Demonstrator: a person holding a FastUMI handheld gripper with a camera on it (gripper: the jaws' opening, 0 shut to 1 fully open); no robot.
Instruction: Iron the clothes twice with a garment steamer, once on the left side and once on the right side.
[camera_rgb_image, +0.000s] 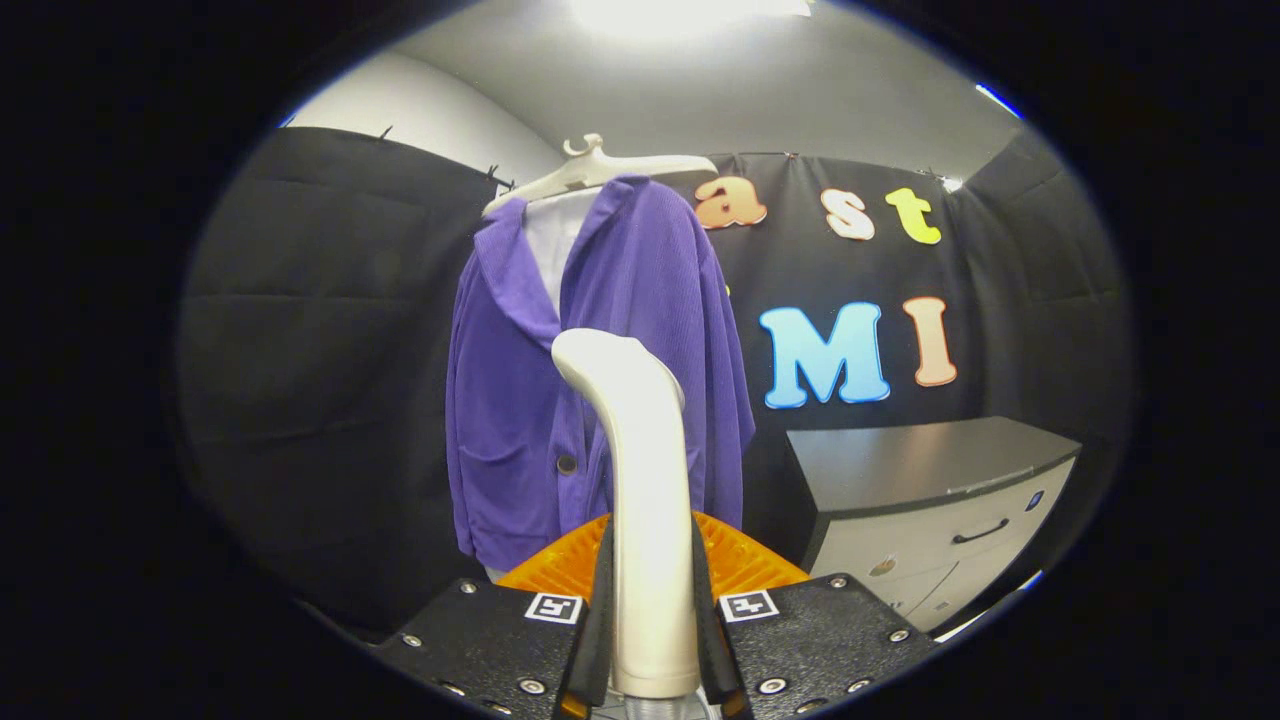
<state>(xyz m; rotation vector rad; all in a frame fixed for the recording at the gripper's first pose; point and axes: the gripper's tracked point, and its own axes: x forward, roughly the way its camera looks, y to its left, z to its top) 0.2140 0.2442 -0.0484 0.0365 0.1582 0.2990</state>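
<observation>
Gripper view: jaws clamped on white garment steamer (645, 480); purple jacket (600, 370) hangs on hanger (590, 170) beyond.

This is a small recording booth, a staged stand-in for a home laundry corner. Black cloth (330, 330) hangs pinned as walls on every side, with plain grey wall (700, 95) and a bright ceiling lamp (680, 12) above it. A purple jacket (590, 370) on a white hanger (590, 165) hangs before the cloth. Right of the jacket and lower stands a grey office cabinet (930, 500) with handled drawers.
</observation>
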